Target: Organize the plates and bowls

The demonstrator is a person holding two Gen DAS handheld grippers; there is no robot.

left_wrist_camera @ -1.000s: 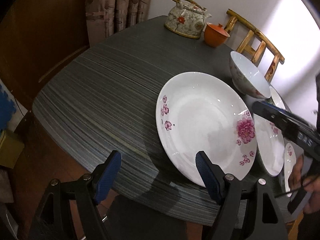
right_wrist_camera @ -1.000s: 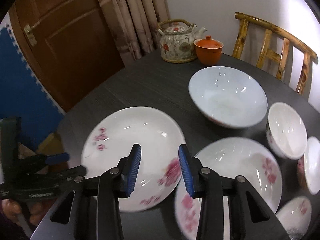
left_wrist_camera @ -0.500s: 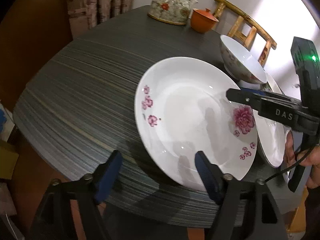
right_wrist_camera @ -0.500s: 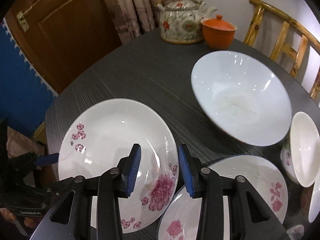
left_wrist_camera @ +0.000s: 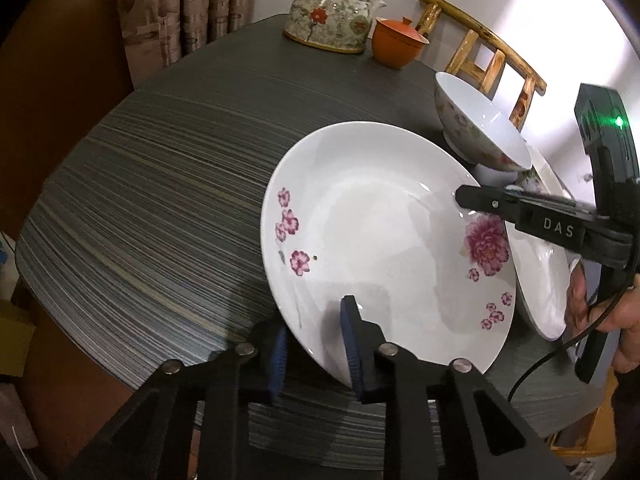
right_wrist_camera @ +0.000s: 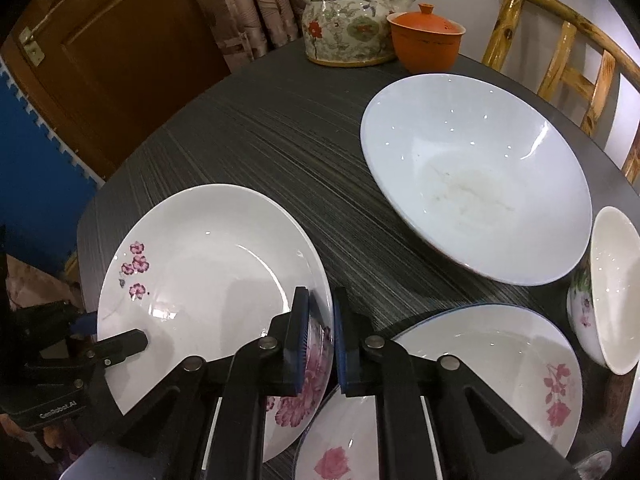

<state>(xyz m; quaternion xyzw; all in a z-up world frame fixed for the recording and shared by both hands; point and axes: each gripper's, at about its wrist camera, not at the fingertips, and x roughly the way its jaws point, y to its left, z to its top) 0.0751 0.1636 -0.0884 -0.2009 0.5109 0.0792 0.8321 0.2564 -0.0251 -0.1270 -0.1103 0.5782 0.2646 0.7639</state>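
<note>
A large white plate with pink flowers [left_wrist_camera: 380, 232] [right_wrist_camera: 208, 272] lies near the table's front left, its near side slightly raised. My left gripper [left_wrist_camera: 316, 354] [right_wrist_camera: 112, 332] straddles the rim by the small blossoms, one pad above and one below. Its jaws are closing and both pads touch the rim. On the opposite rim, beside the big peony, my right gripper [right_wrist_camera: 322, 340] [left_wrist_camera: 466, 206] is shut. A big white bowl [right_wrist_camera: 476, 176] stands behind, and a blue-rimmed flowered plate [right_wrist_camera: 500, 352] lies to the right.
A small bowl [right_wrist_camera: 612, 288] sits at the right edge, and another rose plate [right_wrist_camera: 340, 444] lies under my right gripper. A floral teapot [right_wrist_camera: 344, 28] and an orange lidded cup [right_wrist_camera: 426, 36] stand at the back of the dark table [left_wrist_camera: 160, 200]. A bamboo chair [right_wrist_camera: 560, 40] stands behind.
The left jaws went from wide open to closed around the plate's near rim. The right gripper came down over the plate's peony side and shut on that rim.
</note>
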